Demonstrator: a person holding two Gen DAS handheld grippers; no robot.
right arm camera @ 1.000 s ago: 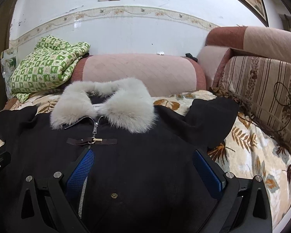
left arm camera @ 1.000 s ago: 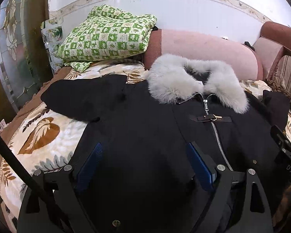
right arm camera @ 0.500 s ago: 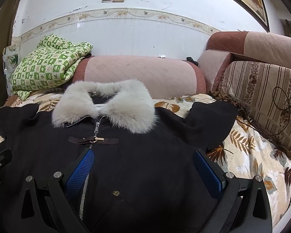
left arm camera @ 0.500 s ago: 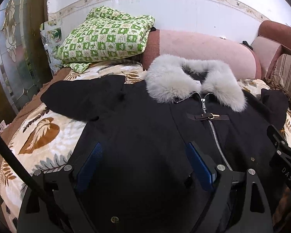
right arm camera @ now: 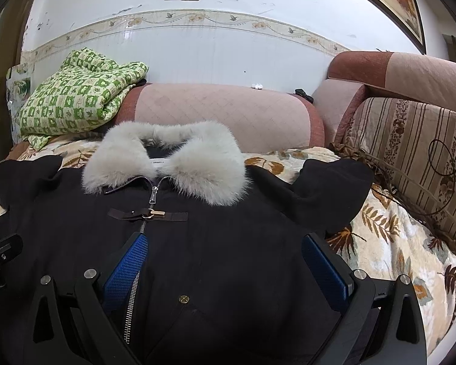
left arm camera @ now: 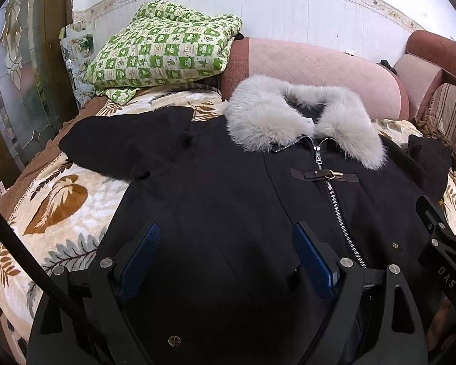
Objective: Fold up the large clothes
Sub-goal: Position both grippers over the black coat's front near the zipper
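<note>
the black coat (left arm camera: 215, 200) lies front-up on the leaf-print blanket (left arm camera: 60, 200), its long axis running from the grey fur collar (left arm camera: 301, 124) at the far end, by the pink bolster (left arm camera: 313, 70), down along the zipper (left arm camera: 334, 200) toward the near hem under both tools. taking that zipper as the landmark: the left gripper (left arm camera: 226, 258) hovers just over the panel on the left of it, jaws spread wide with only flat cloth between them and nothing pinched. the right gripper (right arm camera: 225, 267) hovers over the right panel, one blue pad (right arm camera: 126, 270) almost above the zipper line, also gaping and holding nothing. the left sleeve (left arm camera: 127, 143) is bunched out left of the collar, the right sleeve (right arm camera: 331, 188) out right, each well beyond its own gripper. judged from this, each sleeve is nearer its same-side tool, so the fold-in toward the zipper would start with an outward and forward reach.
</note>
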